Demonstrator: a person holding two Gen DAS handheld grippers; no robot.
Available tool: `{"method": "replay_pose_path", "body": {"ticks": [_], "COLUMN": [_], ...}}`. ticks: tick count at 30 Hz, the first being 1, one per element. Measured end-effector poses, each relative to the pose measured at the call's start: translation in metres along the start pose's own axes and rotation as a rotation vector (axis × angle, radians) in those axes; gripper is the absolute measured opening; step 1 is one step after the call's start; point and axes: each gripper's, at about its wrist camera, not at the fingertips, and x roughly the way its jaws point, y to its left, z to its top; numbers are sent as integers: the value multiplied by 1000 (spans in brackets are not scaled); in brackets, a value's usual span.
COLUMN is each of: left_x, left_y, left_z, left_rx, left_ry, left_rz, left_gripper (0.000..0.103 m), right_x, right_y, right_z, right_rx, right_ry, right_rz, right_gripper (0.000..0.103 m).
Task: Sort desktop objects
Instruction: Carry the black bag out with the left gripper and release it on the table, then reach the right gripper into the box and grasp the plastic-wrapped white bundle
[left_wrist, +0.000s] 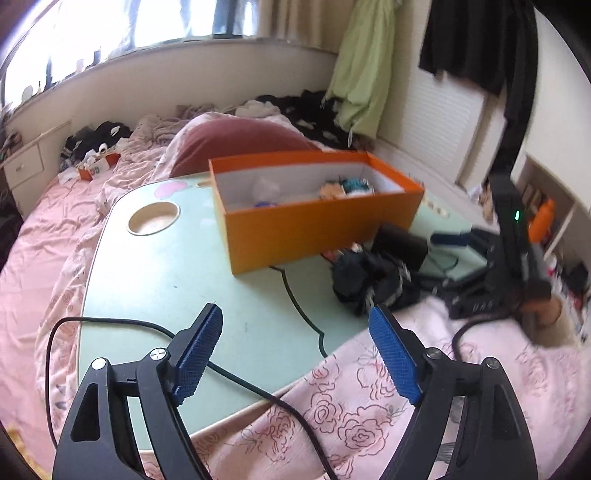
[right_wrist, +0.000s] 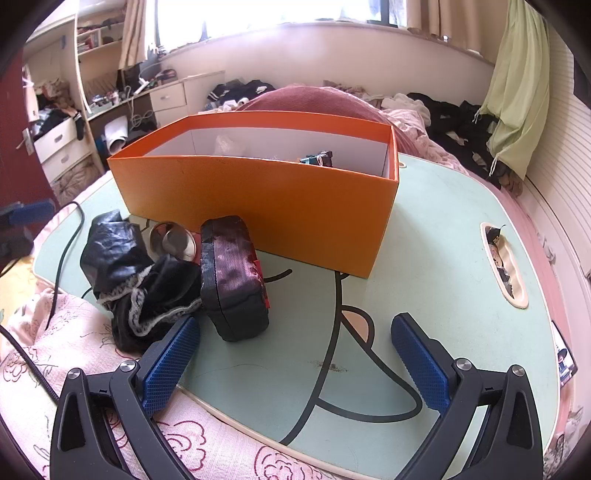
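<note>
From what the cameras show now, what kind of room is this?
Most likely a bedroom: a pale green lap table with an open orange cardboard box stands on a bed with pink rose-print bedding, and loose dark clothes lie under the bright window.

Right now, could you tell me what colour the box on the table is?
Orange outside, white inside; the box shows best in the right wrist view.

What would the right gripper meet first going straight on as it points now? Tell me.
The right gripper stands open and empty. Straight ahead lies the bare green table, probably met first; the black case sits just left of that line, the orange box beyond.
</note>
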Motion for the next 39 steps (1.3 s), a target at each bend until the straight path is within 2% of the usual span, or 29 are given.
{"method": "replay_pose_path", "body": {"ticks": [5,7,9,14,19,24,27,31,34,37,39], "left_x": [32,41,50,57,56,47,46,51,47,39,37], "left_y": [-25,-26,-24,-28,-25,-23,-18,-19,-18,-13,-5], "left_z": [-4,-4,-4,-4,-2,-1,-1,-1,-1,-1,0], "left_rx": [46,23,-17,9,-6,-31,-37,-44,-56,-85,-120], "left_ry": [71,75,86,53,60,54,51,67,45,0,-13], "left_rz": [-24,-30,-69,-8,7,-36,-42,-75,-105,-143,-162], "left_gripper": [81,81,84,89,92,92,91,92,92,92,92], "right_x": [0,0,0,0,-1,-10,-26,-50,-63,-72,-81], "right_y": [0,0,0,1,0,-2,-3,2,0,-11,-28], "right_z": [0,0,0,0,0,5,13,28,43,61,80], "right_rx": [0,1,0,-1,-1,19,16,-34,-36,0,62], "right_ry": [0,-1,0,0,-1,-9,-17,-65,-108,-144,-183], "right_rz": [1,0,0,-1,1,45,79,38,30,30,72], "right_gripper": [103,103,103,103,103,103,103,103,103,99,99]}}
